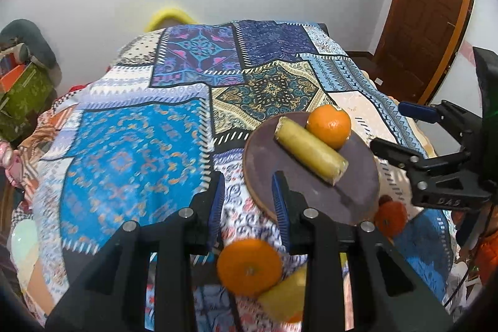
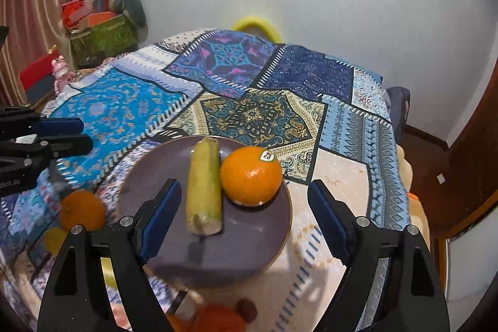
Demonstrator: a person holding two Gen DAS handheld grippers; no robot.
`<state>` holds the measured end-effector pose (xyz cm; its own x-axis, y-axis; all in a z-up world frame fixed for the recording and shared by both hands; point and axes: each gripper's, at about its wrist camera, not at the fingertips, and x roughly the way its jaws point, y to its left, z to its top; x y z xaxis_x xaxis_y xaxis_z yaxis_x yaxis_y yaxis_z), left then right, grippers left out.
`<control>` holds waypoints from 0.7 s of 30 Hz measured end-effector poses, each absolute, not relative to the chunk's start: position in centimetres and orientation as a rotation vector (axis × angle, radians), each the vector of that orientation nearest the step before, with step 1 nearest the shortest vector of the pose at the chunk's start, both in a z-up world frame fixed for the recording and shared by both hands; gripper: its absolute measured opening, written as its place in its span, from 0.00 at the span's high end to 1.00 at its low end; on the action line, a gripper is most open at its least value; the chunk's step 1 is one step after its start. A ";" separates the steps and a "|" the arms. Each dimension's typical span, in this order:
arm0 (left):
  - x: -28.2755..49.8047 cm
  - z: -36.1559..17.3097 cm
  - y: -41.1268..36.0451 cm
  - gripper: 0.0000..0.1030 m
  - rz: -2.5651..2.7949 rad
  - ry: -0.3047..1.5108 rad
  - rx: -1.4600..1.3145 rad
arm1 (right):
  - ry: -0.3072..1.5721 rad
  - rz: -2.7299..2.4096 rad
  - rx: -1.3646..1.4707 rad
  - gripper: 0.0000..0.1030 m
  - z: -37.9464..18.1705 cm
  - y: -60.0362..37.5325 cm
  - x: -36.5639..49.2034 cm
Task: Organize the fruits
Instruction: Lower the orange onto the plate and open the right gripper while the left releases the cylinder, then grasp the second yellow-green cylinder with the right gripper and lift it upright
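A dark purple plate [image 1: 270,157] [image 2: 155,173] lies on the patchwork cloth and holds a yellow-green stalk piece [image 1: 311,150] [image 2: 204,189] beside an orange [image 1: 329,126] [image 2: 250,175]. My left gripper [image 1: 248,201] is open and empty above the plate's near-left rim. A loose orange [image 1: 249,266] and another yellow-green piece [image 1: 284,294] lie on the cloth below it. A third orange [image 1: 390,218] [image 2: 81,209] lies near the plate's rim. My right gripper [image 2: 244,213] is open wide and empty over the plate; it also shows in the left wrist view [image 1: 387,126].
The patchwork cloth [image 1: 133,142] [image 2: 264,111] covers a table that drops off at all sides. A wooden door [image 1: 429,5] stands at the right. Boxes and clutter [image 2: 99,24] sit at the far left. An orange object [image 2: 214,316] lies at the near edge.
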<state>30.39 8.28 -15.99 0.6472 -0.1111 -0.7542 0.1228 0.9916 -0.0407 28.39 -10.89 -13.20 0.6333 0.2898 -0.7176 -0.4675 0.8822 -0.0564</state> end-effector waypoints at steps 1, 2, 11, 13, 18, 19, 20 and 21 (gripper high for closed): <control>29.6 -15.8 8.5 0.67 -0.126 0.853 0.017 | 0.770 0.440 -0.246 0.21 -13.0 -10.9 28.0; 29.1 -15.7 8.7 0.65 -0.122 0.851 0.020 | 0.766 0.441 -0.243 0.21 -12.7 -11.0 27.4; 23.9 -16.0 10.6 0.54 -0.083 0.858 0.012 | 0.778 0.468 -0.207 0.20 -12.0 -10.9 23.5; 23.1 -16.7 11.1 0.54 -0.077 0.875 -0.003 | 0.793 0.485 -0.212 0.19 -12.3 -10.4 22.6; 21.5 -18.9 12.4 0.54 -0.058 0.924 -0.038 | 0.826 0.523 -0.239 0.19 -13.6 -9.1 20.7; 21.3 -19.2 12.6 0.54 -0.057 0.932 -0.045 | 0.833 0.529 -0.245 0.19 -13.9 -8.9 20.4; 21.0 -19.7 12.8 0.53 -0.057 0.941 -0.052 | 0.845 0.541 -0.252 0.19 -14.4 -8.4 20.1; 20.8 -20.2 12.9 0.52 -0.057 0.950 -0.058 | 0.853 0.550 -0.256 0.19 -14.7 -8.1 19.9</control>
